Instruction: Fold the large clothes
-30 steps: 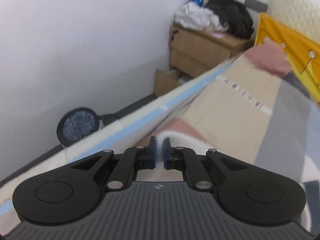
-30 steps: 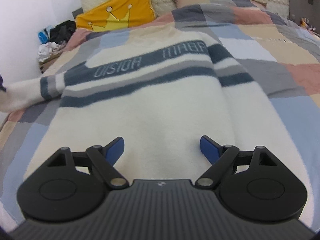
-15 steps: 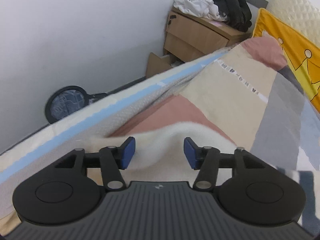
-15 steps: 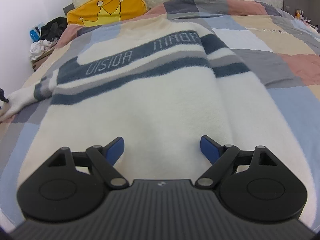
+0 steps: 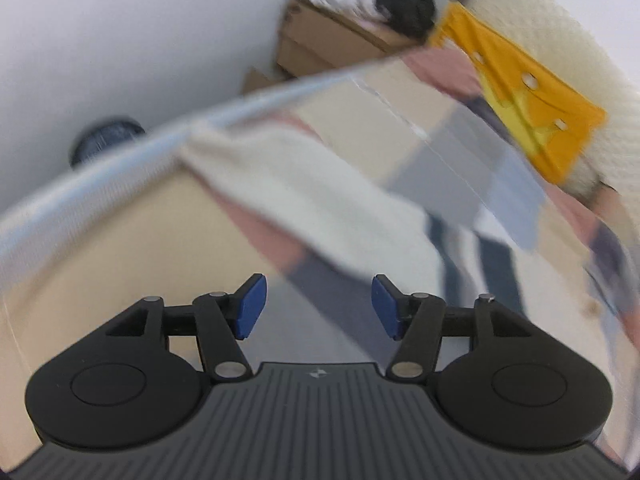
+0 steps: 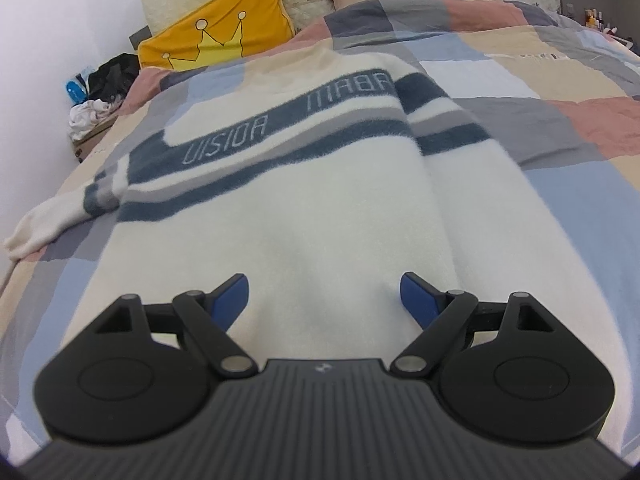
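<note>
A cream sweater with navy and grey stripes and lettering lies flat on the checked bed cover. Its left sleeve stretches out toward the bed's left edge; the right sleeve lies folded along the body. My right gripper is open and empty, low over the sweater's hem. In the blurred left wrist view the sleeve lies on the cover ahead of my left gripper, which is open, empty and pulled back from it.
A yellow crown cushion and cream pillows lie at the bed head. A wooden nightstand piled with clothes stands by the white wall. A dark round fan sits on the floor beside the bed edge.
My left gripper opened, let go of the sleeve cuff and drew back and up; the sleeve now lies on the cover. My right gripper stayed open and shifted slightly over the hem.
</note>
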`<state>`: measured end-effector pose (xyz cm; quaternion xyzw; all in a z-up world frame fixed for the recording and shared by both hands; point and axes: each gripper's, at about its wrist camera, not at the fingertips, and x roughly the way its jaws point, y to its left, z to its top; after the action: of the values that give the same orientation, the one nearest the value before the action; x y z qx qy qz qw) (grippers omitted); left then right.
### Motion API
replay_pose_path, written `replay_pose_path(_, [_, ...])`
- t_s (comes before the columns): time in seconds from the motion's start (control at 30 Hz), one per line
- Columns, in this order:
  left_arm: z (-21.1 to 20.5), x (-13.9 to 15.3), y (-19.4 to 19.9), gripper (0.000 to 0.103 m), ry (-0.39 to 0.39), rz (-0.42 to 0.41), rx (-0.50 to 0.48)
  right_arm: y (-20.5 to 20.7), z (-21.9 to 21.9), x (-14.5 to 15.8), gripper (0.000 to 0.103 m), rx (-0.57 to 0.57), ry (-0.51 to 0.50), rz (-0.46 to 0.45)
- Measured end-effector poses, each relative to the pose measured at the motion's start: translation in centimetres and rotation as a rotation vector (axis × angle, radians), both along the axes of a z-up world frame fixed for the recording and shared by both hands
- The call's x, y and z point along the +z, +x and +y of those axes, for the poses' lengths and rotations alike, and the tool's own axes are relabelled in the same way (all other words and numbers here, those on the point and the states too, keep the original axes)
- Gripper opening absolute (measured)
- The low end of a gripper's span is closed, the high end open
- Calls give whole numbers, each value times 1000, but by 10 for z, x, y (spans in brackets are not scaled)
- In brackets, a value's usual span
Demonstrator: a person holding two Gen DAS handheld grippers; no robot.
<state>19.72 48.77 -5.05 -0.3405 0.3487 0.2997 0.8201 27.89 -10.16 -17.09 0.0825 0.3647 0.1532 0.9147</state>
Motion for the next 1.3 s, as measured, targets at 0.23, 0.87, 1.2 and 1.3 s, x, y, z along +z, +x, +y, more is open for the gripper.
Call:
replay_pose_path(0.23, [-113,-7,-30,62,-116,34,-164,-15,-3,3,84,30,-3,-14])
replay_pose_path(0.87, [-283,-92,-77,56,-172,217,-234,-27,-35,6,84,-4,65,-2])
replay_pose_path(1.2, [-300,-115,-74,50,-149,250,-204,-27,-35,8,84,15,80,-12])
replay_pose_path(1.3, [-306,-116,-74,24,-144,242,-235,-26,-36,8,84,15,88,-8])
